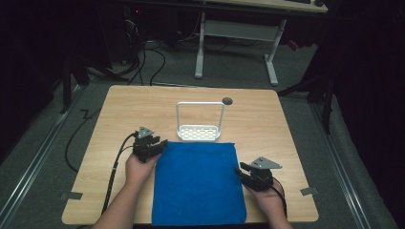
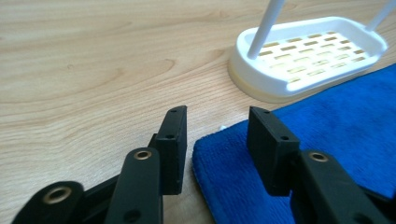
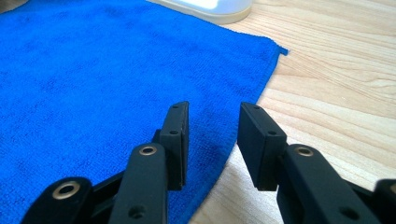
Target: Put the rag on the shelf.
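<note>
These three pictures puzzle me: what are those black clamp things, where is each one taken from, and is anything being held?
A person at a wooden table holds a hand tool with two black jaws in each hand: the left gripper and the right gripper. The high view looks down from above; the other two come from small cameras riding on each tool, looking along its jaws. A blue cloth lies flat on the table, with a white rack at its far edge. Both pairs of jaws stand open at the cloth's edges, left and right, gripping nothing.
</note>
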